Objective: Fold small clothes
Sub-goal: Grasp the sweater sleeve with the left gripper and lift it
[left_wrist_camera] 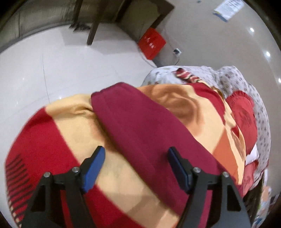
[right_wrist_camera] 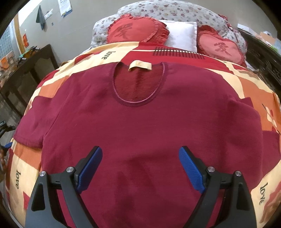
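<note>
A maroon short-sleeved top (right_wrist_camera: 140, 126) lies flat, front up, on a red, orange and cream bedspread (right_wrist_camera: 252, 91), its round neckline and cream label toward the pillows. My right gripper (right_wrist_camera: 140, 154) is open and empty, hovering over the lower middle of the top. In the left wrist view one sleeve or side of the top (left_wrist_camera: 140, 126) runs diagonally across the bedspread (left_wrist_camera: 43, 136). My left gripper (left_wrist_camera: 137, 154) is open and empty just above that edge, one finger over the bedspread and one over the maroon cloth.
Two red heart cushions (right_wrist_camera: 137, 29) (right_wrist_camera: 221, 45) and a white pillow (right_wrist_camera: 182, 35) lie at the head of the bed on a floral quilt (right_wrist_camera: 175, 10). A dark wooden cabinet (right_wrist_camera: 29, 73) stands beside the bed. White tiled floor (left_wrist_camera: 61, 66), a red box (left_wrist_camera: 152, 43).
</note>
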The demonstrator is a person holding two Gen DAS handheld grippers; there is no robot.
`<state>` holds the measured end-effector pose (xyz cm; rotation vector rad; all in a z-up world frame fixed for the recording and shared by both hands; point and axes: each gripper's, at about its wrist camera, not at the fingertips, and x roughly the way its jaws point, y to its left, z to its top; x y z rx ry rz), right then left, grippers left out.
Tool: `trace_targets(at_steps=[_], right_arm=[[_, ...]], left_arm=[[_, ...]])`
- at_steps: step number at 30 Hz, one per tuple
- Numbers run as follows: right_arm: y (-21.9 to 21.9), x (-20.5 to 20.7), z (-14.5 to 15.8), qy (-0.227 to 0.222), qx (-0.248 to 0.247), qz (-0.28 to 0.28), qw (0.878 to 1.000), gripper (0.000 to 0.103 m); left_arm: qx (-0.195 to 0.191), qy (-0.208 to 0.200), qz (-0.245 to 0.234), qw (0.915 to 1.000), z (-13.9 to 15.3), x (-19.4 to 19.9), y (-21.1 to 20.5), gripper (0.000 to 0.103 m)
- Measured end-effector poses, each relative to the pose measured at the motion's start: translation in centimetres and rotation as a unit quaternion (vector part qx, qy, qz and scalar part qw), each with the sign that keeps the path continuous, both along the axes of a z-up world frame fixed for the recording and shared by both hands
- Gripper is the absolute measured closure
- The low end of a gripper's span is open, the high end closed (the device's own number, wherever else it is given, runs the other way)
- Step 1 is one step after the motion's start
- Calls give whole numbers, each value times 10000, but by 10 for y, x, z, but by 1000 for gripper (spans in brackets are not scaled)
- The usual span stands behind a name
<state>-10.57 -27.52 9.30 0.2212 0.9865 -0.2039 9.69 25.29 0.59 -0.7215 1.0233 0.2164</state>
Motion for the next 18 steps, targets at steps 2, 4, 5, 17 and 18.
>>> trace_targets(at_steps=[2, 4, 5, 17, 18], right_arm=[[-1, 0, 0, 4, 6, -24, 10000, 0], [-2, 0, 1, -1, 68, -62, 10000, 0], [-3, 0, 1, -10, 125, -85, 9999, 0], [-35, -8, 18, -260, 181, -367, 9988, 0], [-41, -9, 19, -272, 201, -408, 9986, 0]], left_arm=[[198, -132, 71, 9997, 0, 5, 1, 27], [292, -146, 69, 9994, -1, 11, 0, 39], [335, -141, 65, 9993, -1, 13, 0, 49], [-151, -1965, -1985, 9601, 132, -49, -153, 95], [-132, -2046, -2269, 9521, 138, -55, -179, 95]])
